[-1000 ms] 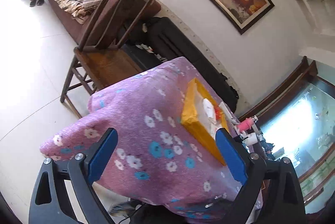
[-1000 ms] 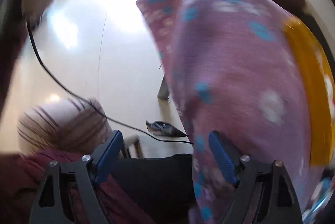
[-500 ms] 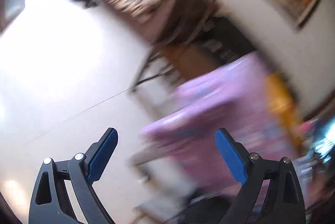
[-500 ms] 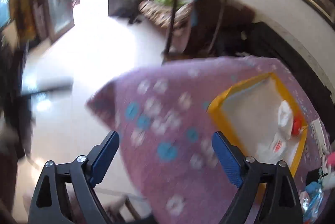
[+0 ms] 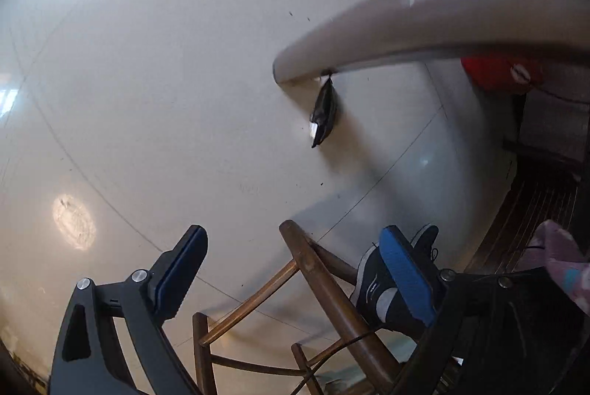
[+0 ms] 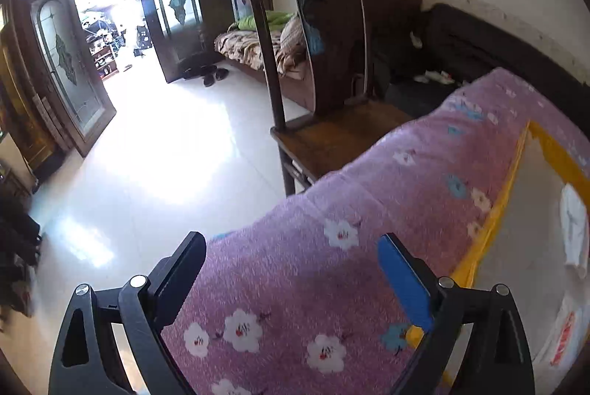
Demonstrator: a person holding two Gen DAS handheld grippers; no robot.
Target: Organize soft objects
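Note:
In the right wrist view my right gripper (image 6: 291,269) is open and empty above a table covered with a purple flowered cloth (image 6: 368,210). A yellow-rimmed tray (image 6: 490,229) lies on the cloth at the right, holding a white soft item (image 6: 573,229) and a packet with red print (image 6: 562,336). In the left wrist view my left gripper (image 5: 291,269) is open and empty, pointing down at the pale tiled floor (image 5: 166,100). A corner of the purple cloth (image 5: 564,258) shows at the right edge.
A dark wooden chair (image 6: 324,92) stands beside the table's far end. A wooden chair frame (image 5: 320,288) and a black sneaker (image 5: 383,284) lie below my left gripper. A grey curved bar (image 5: 424,15) with a hanging black pouch (image 5: 323,111) crosses above. A sofa with blankets (image 6: 258,44) and glass doors (image 6: 59,63) lie further off.
My left gripper has swung away from the table and down toward the floor. My right gripper has swung up from the floor side to face the table and tray.

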